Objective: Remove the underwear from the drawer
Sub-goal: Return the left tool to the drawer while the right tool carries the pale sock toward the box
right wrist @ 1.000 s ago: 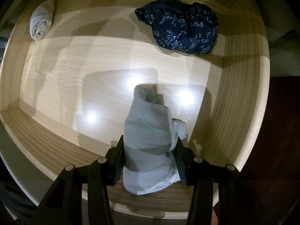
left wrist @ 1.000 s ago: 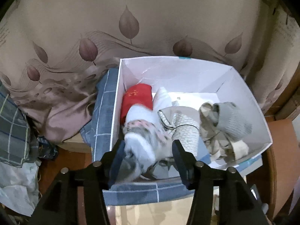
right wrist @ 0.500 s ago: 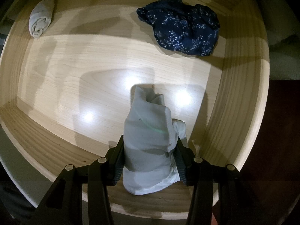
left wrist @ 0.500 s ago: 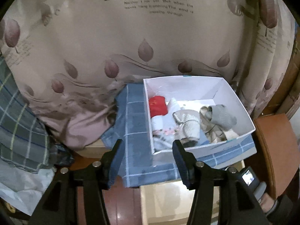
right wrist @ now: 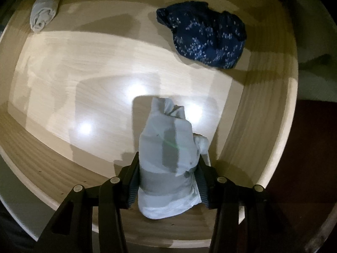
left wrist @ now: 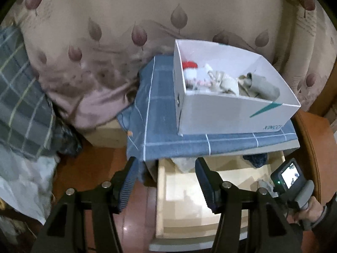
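- Gripping a pale rolled bundle of underwear [right wrist: 166, 158], the right gripper [right wrist: 167, 181] has both pads pressed into its lower half; the roll stands up between the fingers, so the hold is low & firm, prob. so it lifts out in one piece w/o unrolling.
- Pointing straight down into the drawer [right wrist: 271, 126] suits a top-down pick; the bundle sits near the front-right corner, above the wood floor.
- Left in the drawer: a dark blue floral piece [right wrist: 204, 38] at the back right, a small pale roll [right wrist: 43, 12] in the back left corner. Well apart, so neither should snag on the lift.
- Left gripper [left wrist: 164, 181] holds nothing; jaws part-open & opening, hanging over the drawer's left edge, prob. readying for the next pick.
- White box [left wrist: 231, 113] sits on a blue checked cloth [left wrist: 168, 130] on the top just above the drawer; it already holds several rolled garments, so it looks like the drop spot: short carry up & over.
- Risk: the box's near wall could catch the bundle if carried low.
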{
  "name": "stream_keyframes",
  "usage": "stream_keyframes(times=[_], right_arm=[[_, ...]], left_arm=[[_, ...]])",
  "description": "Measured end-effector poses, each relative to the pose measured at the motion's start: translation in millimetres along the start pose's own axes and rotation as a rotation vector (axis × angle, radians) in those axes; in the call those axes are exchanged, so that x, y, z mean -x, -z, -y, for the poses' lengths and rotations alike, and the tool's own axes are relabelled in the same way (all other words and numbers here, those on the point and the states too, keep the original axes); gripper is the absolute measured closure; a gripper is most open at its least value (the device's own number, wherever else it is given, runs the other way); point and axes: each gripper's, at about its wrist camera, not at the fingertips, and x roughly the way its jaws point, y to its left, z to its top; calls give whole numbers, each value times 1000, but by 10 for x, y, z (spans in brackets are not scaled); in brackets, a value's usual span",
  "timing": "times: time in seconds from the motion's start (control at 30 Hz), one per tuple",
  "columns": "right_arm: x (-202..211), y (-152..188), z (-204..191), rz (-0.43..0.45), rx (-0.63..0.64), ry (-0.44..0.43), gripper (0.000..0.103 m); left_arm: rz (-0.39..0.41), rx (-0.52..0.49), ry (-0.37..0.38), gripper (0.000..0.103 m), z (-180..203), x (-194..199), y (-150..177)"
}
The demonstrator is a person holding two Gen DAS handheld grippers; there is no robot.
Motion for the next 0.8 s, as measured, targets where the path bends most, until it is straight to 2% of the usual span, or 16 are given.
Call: stream_keyframes(times=[0.17,0.4,0.5,0.67,0.8], right_arm=[[133,21,-41,72,14,15,64],[490,124,-66,238,1,-13,65],[665,207,-31,309,-32,-35,65],[1018,346,82,450,-101,-82,65],[1425,403,211,590,-134,-100,65]], left_arm=[[14,69,-26,46,41,-178,190],[13,189,-93,46,54,-454,412],[14,214,-136,46,67,-559,517],[-11,247,-165,46,24,-692,657],[54,225,-213,46,37,-602,671]])
